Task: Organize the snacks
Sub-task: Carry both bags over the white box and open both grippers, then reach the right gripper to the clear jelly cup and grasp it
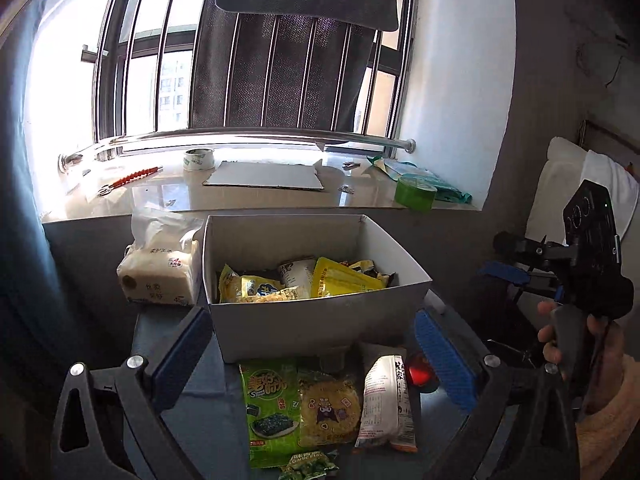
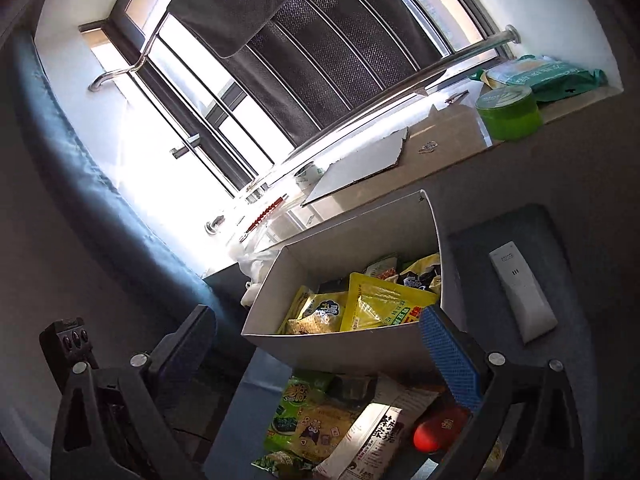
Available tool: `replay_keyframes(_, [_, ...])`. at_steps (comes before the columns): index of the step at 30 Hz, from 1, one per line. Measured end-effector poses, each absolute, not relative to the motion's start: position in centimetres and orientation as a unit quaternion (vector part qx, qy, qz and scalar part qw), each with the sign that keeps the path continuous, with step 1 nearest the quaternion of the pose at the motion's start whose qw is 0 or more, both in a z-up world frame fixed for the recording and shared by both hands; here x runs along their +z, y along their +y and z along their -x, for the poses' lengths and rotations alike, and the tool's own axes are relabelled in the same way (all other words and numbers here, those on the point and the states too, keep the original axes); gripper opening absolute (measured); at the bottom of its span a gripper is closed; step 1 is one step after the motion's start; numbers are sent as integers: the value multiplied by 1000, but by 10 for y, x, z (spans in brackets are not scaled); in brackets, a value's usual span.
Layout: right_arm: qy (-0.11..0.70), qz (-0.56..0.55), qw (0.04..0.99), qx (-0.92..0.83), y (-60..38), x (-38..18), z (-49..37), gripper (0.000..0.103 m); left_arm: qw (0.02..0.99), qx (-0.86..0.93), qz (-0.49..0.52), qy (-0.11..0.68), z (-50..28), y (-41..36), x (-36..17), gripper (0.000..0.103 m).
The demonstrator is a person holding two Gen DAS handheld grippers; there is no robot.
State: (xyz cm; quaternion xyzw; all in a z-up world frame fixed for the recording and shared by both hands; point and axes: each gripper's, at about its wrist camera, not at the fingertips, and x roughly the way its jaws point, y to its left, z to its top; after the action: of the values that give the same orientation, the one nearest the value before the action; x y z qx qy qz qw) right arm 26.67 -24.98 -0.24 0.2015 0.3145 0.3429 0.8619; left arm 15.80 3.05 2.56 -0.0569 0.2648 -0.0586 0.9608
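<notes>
Snacks loose by white box [image 1: 312,320]: seaweed pack [image 1: 272,408] light, crinkly, slippery, so pinch flat edge. Left claw [image 1: 316,356] and right claw [image 2: 320,348] both released, empty.

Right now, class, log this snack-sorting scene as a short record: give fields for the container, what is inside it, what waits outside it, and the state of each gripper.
container: open white cardboard box, upright on the grey table
inside box: several yellow snack packets
outside, in front of box: green seaweed pack, yellow cracker pack, white packet, red item
beside box: tissue pack
left gripper: open, empty
right gripper: open, empty
</notes>
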Motion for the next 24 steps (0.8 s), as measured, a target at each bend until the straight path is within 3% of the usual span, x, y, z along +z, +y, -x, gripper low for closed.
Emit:
replay_keyframes(5, [292, -144, 884, 335, -263, -7, -212, 103, 962, -59, 67, 259, -105, 21, 8, 103])
replay_keyframes(11, [303, -123, 899, 291, -280, -49, -162, 103, 959, -62, 60, 270, -62, 7, -36, 103])
replay_keyframes(24, [373, -69, 896, 228, -273, -115, -163, 103, 943, -65, 95, 311, -57, 0, -69, 103])
